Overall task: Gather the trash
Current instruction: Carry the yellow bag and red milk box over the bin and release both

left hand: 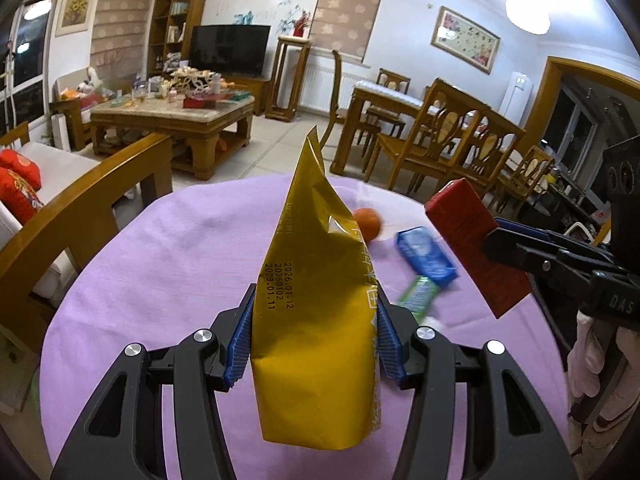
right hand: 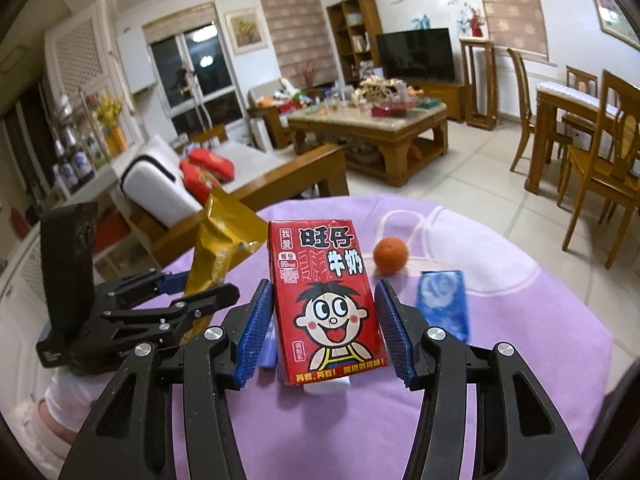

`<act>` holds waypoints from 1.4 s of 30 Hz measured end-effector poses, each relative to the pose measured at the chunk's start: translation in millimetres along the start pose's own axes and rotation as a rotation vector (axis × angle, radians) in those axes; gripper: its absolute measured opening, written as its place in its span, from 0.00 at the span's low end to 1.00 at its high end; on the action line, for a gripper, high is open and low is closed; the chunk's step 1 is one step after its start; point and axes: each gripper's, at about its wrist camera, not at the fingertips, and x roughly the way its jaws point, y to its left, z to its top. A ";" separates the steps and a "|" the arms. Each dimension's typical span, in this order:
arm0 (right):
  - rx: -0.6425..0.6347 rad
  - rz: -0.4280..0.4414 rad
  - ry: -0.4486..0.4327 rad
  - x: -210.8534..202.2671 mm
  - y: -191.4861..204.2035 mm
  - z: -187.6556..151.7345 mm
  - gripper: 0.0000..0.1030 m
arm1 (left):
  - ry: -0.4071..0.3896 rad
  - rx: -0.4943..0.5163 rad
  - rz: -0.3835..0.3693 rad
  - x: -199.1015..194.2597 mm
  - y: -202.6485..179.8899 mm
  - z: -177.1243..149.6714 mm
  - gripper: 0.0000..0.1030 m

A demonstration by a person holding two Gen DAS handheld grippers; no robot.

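Note:
My left gripper (left hand: 315, 300) is shut on a gold snack bag (left hand: 312, 220) and holds it upright above the purple tablecloth (left hand: 160, 260). A red milk carton (right hand: 320, 248) with a cartoon face stands between the blue pads of my right gripper (right hand: 323, 286), which is shut on its sides. The left wrist view has that carton (left hand: 476, 248) tilted in the air at the right, in the right gripper (left hand: 504, 232). In the right wrist view the gold bag (right hand: 220, 240) and the left gripper (right hand: 188, 288) are at the left.
An orange (right hand: 391, 255) and a blue packet (right hand: 442, 304) lie on the cloth beyond the carton; a green wrapper (left hand: 418, 296) lies near the blue packet (left hand: 426, 254). A wooden sofa arm (left hand: 100, 200) borders the table's left. Dining chairs (left hand: 440, 136) stand beyond on the right.

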 end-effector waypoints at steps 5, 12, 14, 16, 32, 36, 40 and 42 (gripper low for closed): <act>0.021 -0.012 -0.047 -50.6 -13.8 -12.8 0.51 | -0.019 0.029 -0.036 -12.5 -32.3 -3.4 0.51; 0.039 -0.070 -0.109 -120.7 -45.0 -33.8 0.51 | -0.030 0.088 -0.093 -17.2 -82.3 -5.2 0.51; 0.054 -0.090 -0.126 -143.6 -57.0 -42.5 0.51 | -0.031 0.110 -0.111 -16.4 -99.2 -5.5 0.51; 0.068 -0.107 -0.138 -158.6 -69.6 -48.4 0.51 | -0.029 0.130 -0.132 -14.7 -115.4 -6.4 0.51; 0.263 -0.282 -0.194 -279.6 -211.0 -132.4 0.51 | 0.035 0.283 -0.297 29.3 -260.3 -18.8 0.51; 0.315 -0.305 -0.192 -295.8 -242.1 -154.0 0.51 | 0.074 0.310 -0.334 49.2 -294.3 -27.1 0.51; 0.360 -0.321 -0.178 -302.9 -265.0 -177.3 0.51 | 0.115 0.340 -0.358 66.8 -325.4 -37.2 0.51; 0.379 -0.325 -0.172 -305.3 -275.5 -186.7 0.51 | 0.136 0.361 -0.367 74.3 -338.7 -45.4 0.51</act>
